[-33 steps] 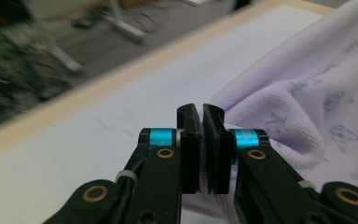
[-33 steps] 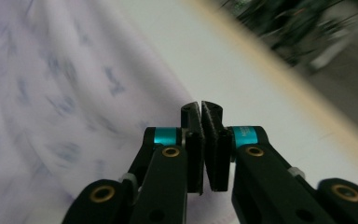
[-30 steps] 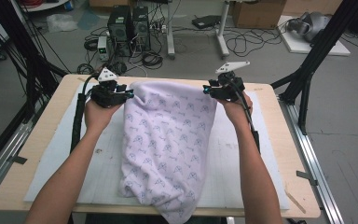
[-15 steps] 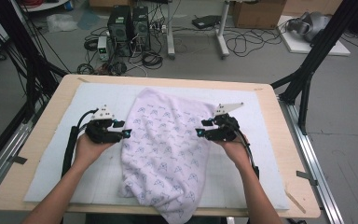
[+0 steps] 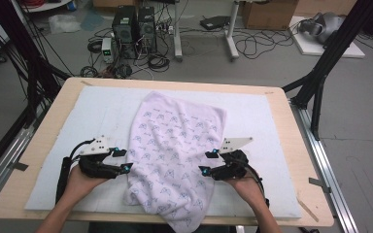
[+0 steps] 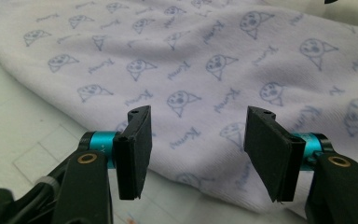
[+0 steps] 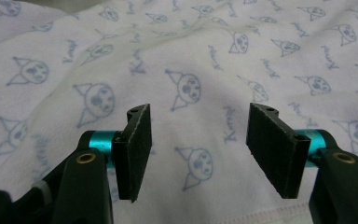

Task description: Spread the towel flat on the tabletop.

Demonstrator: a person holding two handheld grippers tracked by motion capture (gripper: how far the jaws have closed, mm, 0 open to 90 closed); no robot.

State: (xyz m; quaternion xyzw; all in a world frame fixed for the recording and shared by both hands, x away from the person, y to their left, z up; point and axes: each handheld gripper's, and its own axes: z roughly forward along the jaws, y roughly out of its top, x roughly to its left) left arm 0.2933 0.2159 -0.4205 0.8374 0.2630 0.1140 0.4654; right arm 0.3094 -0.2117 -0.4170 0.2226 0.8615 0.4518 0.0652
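A white cloth [image 5: 175, 145] printed with blue cat faces lies spread on the white mat [image 5: 77, 121], and its near end hangs over the table's front edge. My left gripper [image 5: 122, 159] sits low at the cloth's left side, jaws pointing at its edge. My right gripper [image 5: 206, 162] is at the cloth's right side, pointing inward. Both pairs of jaws have just been opening. In the left gripper view the left gripper [image 6: 198, 149] is open with the cloth [image 6: 205, 70] beyond it and nothing between the pads. In the right gripper view the right gripper [image 7: 198, 149] is open over the cloth [image 7: 214, 60].
The mat covers most of the wooden table [image 5: 301, 160]. Black frame posts [image 5: 320, 77] stand at the table's right and left. Computer towers [image 5: 133, 24], cables and a cardboard box [image 5: 267, 12] are on the floor beyond the far edge.
Both hands have come down and toward the near edge. The cloth, held up by its far corners a second ago, has been let go and lies flat. Both pairs of jaws have opened.
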